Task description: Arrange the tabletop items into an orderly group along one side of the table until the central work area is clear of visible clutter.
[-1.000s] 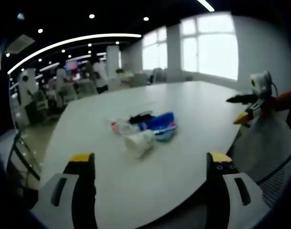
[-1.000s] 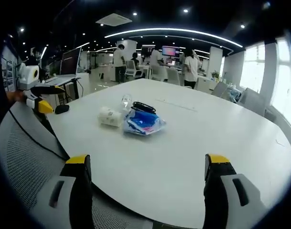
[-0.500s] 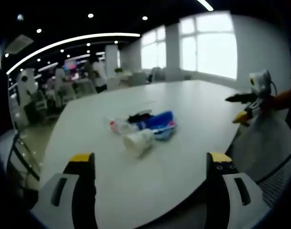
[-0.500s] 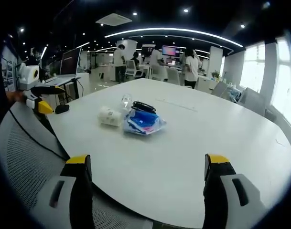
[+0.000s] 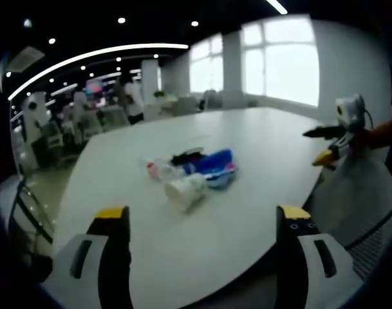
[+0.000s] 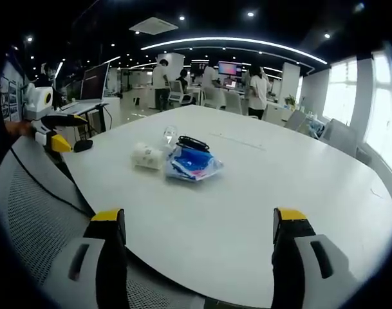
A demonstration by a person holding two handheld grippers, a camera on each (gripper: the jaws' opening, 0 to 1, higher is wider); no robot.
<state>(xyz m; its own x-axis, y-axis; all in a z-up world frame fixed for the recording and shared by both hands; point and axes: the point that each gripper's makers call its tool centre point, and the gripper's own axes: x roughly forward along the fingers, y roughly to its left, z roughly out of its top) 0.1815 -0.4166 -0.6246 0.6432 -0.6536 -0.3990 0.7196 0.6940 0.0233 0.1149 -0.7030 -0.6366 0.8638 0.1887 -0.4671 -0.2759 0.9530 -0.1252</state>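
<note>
On the bench [image 6: 298, 174] ahead of you, the items sit bunched together: in the right gripper view the roll [image 6: 146, 156] lies left of the pouch [image 6: 194, 164], touching it, with the bottle [image 6: 169, 137] and a cable [image 6: 193, 143] just behind them. A mesh chair [image 6: 35, 219] stands at the bench's near left edge.

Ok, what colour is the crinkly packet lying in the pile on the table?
Blue, with some pink on it; the packet shows best in the right gripper view.
</note>
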